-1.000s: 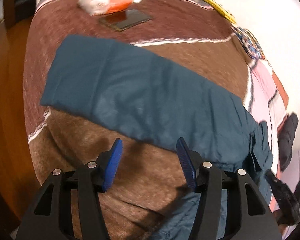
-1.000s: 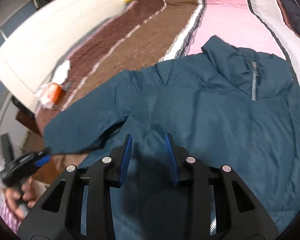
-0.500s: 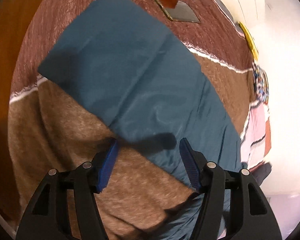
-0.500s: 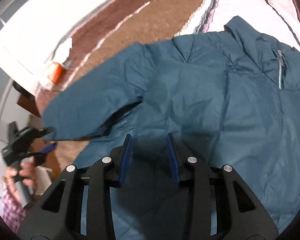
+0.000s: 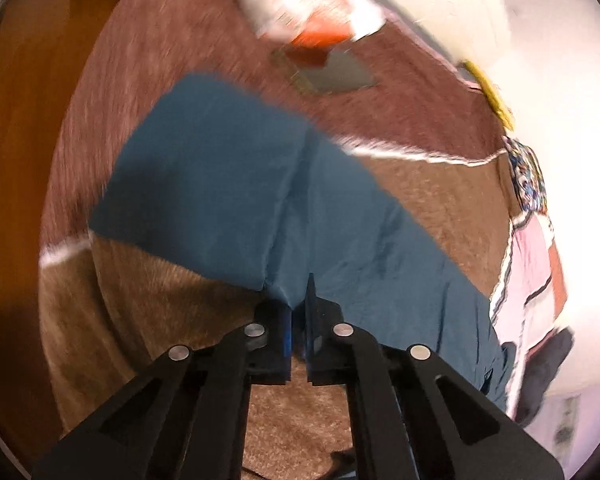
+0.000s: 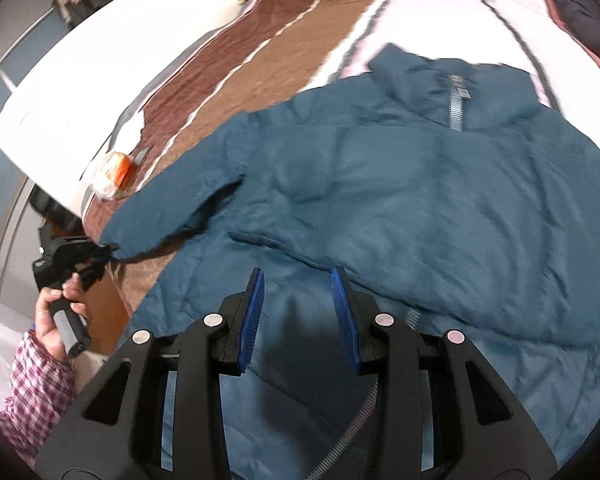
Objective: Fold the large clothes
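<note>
Left claw (image 5: 296,300) pinches the sleeve (image 5: 236,184) edge; right claw (image 6: 297,300), apparently empty, hangs spread.

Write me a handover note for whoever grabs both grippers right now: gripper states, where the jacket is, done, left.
Left gripper: shut on the lower edge of the teal padded jacket's sleeve, pinching a fold of fabric near the cuff end.
Right gripper: open, holding nothing, hovering over the jacket's front panel.
Teal padded jacket: spread front up on the brown and pink striped blanket, collar away from the right gripper, zip visible, sleeve stretched out to the side.
Done: sleeve gripped.
Left: probably bring the sleeve across the body, do the other side, then fold the body.
</note>
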Action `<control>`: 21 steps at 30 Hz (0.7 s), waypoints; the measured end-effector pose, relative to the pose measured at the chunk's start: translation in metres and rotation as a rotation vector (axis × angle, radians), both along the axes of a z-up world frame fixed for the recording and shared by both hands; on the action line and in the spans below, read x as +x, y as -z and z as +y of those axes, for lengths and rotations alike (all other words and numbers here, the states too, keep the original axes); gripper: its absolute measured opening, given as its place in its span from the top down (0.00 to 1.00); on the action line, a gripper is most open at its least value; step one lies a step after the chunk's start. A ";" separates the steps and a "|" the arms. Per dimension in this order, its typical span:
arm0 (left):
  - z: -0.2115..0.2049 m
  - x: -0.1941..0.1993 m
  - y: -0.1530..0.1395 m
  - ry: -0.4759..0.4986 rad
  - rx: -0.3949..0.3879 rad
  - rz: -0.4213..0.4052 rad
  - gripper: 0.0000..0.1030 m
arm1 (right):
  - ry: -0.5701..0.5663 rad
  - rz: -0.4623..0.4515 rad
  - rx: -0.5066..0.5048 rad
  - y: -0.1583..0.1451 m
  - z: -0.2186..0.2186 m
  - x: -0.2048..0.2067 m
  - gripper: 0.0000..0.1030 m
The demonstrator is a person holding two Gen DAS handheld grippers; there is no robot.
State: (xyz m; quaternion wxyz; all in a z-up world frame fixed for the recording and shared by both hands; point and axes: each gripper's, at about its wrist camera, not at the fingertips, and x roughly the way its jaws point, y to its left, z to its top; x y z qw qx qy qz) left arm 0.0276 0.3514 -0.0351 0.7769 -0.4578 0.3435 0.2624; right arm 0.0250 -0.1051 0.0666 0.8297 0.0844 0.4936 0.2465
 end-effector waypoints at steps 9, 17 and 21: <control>-0.062 0.032 -0.120 0.207 0.347 -0.164 0.97 | 0.153 -0.009 0.013 -0.006 -0.089 -0.025 0.65; -0.185 0.070 -0.212 0.535 0.456 -0.388 0.97 | 0.311 -0.059 0.043 -0.017 -0.166 -0.047 0.65; -0.266 0.087 -0.222 0.755 0.484 -0.440 0.97 | 0.390 -0.059 0.068 -0.014 -0.203 -0.061 0.65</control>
